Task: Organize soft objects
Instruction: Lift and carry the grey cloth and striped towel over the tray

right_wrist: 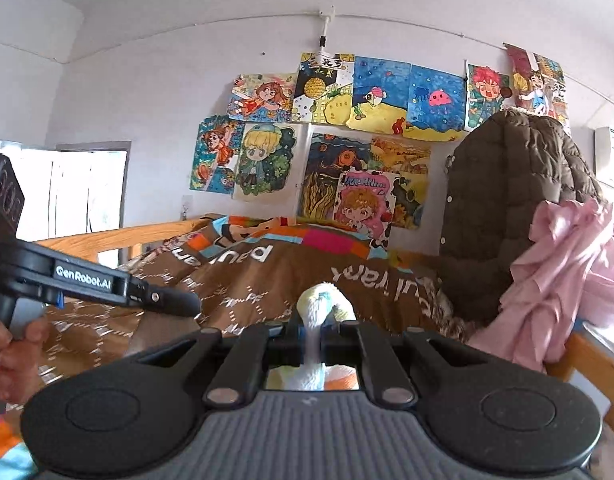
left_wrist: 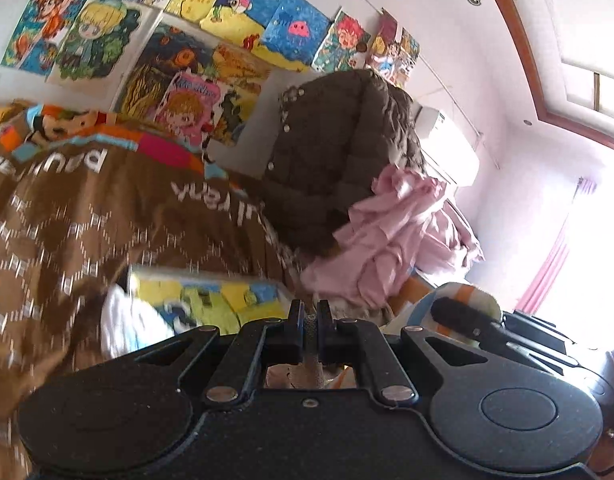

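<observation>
The right hand-held gripper (right_wrist: pixel 313 334) has its jaws pressed onto a pale plush toy (right_wrist: pixel 321 300), a white fold of it pinched between them and its fluffy yellow-green end poking out above the bed. The left hand-held gripper (left_wrist: pixel 310 320) has its jaws drawn close on a thin scrap of fabric, too blurred to name. In the right wrist view a hand (right_wrist: pixel 11 356) grips its handle at the left edge. Just past the left gripper a yellow-and-blue patterned soft item (left_wrist: pixel 211 300) lies on the brown quilt (right_wrist: pixel 243 280). Farther back a brown padded jacket (right_wrist: pixel 507 200) and a pink garment (right_wrist: pixel 555 272) are heaped at the bed's far end, under a wall of children's drawings (right_wrist: pixel 371 120). No basket or box is in view. The toy looks mid-carry; a firm pinch on the fold and a low set-down beside like items should keep it from slipping.
</observation>
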A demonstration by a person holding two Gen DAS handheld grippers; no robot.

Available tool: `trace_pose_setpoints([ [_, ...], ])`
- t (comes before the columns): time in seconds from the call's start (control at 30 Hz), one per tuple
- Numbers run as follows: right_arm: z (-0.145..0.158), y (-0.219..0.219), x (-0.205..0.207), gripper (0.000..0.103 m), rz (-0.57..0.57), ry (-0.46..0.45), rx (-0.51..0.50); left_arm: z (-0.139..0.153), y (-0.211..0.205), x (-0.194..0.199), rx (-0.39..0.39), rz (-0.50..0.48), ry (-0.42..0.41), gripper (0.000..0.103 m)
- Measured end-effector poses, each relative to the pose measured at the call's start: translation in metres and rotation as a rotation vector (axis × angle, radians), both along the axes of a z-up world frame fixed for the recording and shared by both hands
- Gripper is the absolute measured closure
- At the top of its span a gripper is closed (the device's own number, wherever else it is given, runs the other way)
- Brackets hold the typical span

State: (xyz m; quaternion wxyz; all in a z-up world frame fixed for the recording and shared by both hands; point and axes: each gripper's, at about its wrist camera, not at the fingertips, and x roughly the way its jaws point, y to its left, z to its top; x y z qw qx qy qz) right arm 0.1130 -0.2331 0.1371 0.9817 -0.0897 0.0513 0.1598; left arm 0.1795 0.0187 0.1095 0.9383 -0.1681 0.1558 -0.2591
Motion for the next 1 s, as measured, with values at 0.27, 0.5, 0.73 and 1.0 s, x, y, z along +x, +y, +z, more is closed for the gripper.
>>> trace_pose_setpoints([
  [0.27, -0.023, 0.001, 0.125, 0.096, -0.055, 0.056, 0.050, -0.011, -0.013, 0.118, 0.030, 0.039, -0.004, 0.098],
  [0.5, -0.071, -0.016, 0.213, 0.096, -0.139, 0.167, 0.127, -0.052, -0.023, 0.201, -0.011, 0.114, 0.034, 0.098],
  [0.73, -0.108, -0.030, 0.256, 0.096, -0.169, 0.287, 0.173, -0.107, -0.025, 0.233, 0.007, 0.147, 0.120, 0.098],
  [1.0, -0.124, -0.019, 0.286, 0.094, -0.125, 0.402, 0.217, -0.129, -0.017, 0.231, 0.045, 0.162, 0.136, 0.097],
])
